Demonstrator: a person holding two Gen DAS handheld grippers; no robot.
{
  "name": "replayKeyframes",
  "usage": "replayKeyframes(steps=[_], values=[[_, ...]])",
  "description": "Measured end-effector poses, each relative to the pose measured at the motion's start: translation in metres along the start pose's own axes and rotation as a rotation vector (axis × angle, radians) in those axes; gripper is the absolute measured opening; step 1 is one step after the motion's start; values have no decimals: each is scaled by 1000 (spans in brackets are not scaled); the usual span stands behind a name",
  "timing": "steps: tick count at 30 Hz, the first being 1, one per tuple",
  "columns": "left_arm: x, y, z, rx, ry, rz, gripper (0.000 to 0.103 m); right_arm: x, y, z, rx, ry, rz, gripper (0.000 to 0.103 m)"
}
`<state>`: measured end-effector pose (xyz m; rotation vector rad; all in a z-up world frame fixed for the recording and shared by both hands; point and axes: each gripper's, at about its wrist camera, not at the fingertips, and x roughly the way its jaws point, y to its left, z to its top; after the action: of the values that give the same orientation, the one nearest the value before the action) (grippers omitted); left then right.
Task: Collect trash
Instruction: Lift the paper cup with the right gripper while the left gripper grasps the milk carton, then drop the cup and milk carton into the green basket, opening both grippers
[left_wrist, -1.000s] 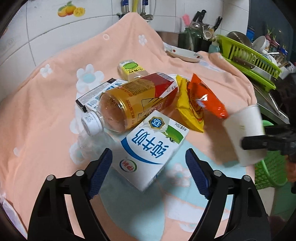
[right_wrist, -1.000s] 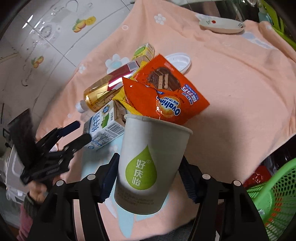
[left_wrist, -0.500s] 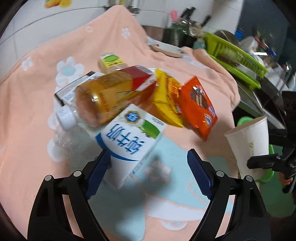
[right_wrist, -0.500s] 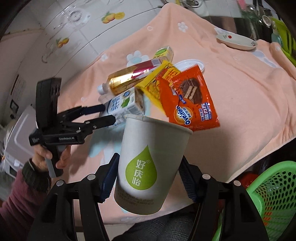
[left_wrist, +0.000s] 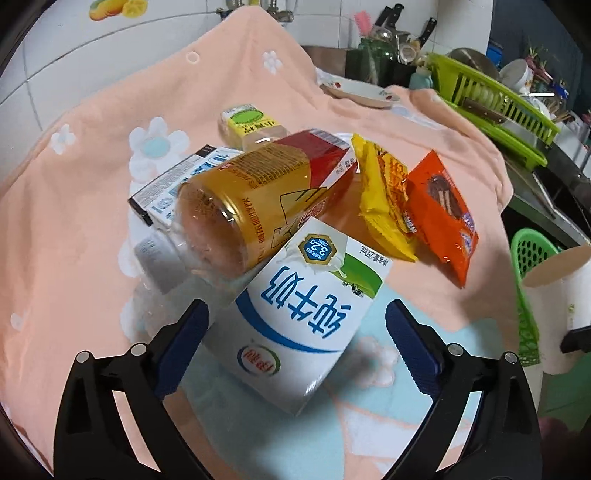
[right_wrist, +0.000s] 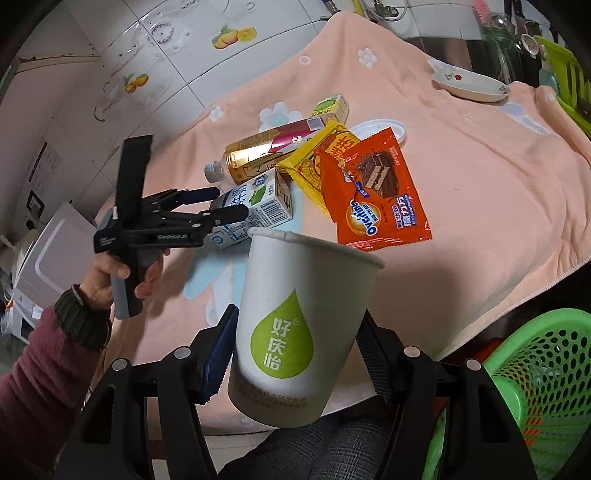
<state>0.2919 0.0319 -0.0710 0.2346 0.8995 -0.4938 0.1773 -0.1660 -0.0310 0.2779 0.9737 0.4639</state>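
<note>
My right gripper (right_wrist: 295, 350) is shut on a white paper cup (right_wrist: 299, 332) with a green drop logo, held in the air off the table's front edge, left of a green mesh basket (right_wrist: 543, 373). My left gripper (left_wrist: 297, 332) is open, its fingers either side of a white milk carton (left_wrist: 299, 310) lying on the peach cloth. Against the carton lies a yellow tea bottle (left_wrist: 258, 199). Right of it are a yellow wrapper (left_wrist: 380, 192) and an orange Ovaltine wrapper (left_wrist: 439, 210). In the right wrist view the left gripper (right_wrist: 218, 206) reaches the carton (right_wrist: 251, 206).
A small yellow-green juice box (left_wrist: 251, 123) and a flat blue-white box (left_wrist: 177, 184) lie behind the bottle. A white lid (right_wrist: 380, 129) lies by the wrappers. A dish (left_wrist: 358, 92) sits at the back. A green dish rack (left_wrist: 491, 99) stands at the right.
My left gripper has moved forward so its open fingers now flank the milk carton. My right gripper has carried the cup back off the table's edge toward the green basket.
</note>
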Motion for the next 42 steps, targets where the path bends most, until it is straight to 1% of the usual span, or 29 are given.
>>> replayKeyframes(steps=[4, 7, 9, 12, 15, 19, 22, 23, 24, 25, 27, 29, 32, 34, 36, 39, 42], values=[[5, -2, 0, -4, 6, -19, 95, -9, -6, -6, 7, -9, -7, 61], [-2, -7, -3, -20, 11, -105, 94, -17, -13, -11, 14, -17, -18, 61], [-5, -14, -5, -3, 15, -125, 94, -22, -18, -14, 25, -23, -28, 61], [-5, -28, -5, 44, 24, -108, 94, -31, -29, -19, 50, -34, -46, 61], [5, -33, 0, 55, 36, -74, 94, -38, -40, -23, 73, -44, -60, 61], [20, -33, 5, 38, 57, -51, 94, -51, -52, -29, 99, -65, -77, 61], [25, -32, 7, 8, 54, -38, 94, -60, -62, -36, 110, -75, -105, 61], [26, -33, 6, 6, 49, -29, 93, -64, -67, -39, 119, -78, -121, 61], [24, -35, 6, 13, 39, -20, 85, -67, -73, -42, 129, -81, -130, 61], [23, -37, 5, 20, 36, -11, 79, -69, -76, -44, 137, -82, -137, 61], [21, -40, 4, 22, 28, 5, 72, -75, -90, -52, 164, -82, -174, 61], [15, -45, 2, 19, 15, 12, 68, -80, -101, -59, 180, -80, -221, 61], [4, -50, -2, 10, -7, 15, 66, -85, -120, -72, 198, -59, -300, 61], [-6, -56, -5, 5, -23, 9, 65, -85, -136, -84, 214, -24, -356, 61], [-15, -59, -8, 4, -34, 5, 64, -82, -148, -93, 231, 1, -391, 61], [-31, -69, -11, -4, -62, -23, 64, -74, -164, -108, 271, 53, -386, 62], [-48, -86, -10, -2, -91, -71, 64, -65, -171, -120, 285, 101, -390, 64]])
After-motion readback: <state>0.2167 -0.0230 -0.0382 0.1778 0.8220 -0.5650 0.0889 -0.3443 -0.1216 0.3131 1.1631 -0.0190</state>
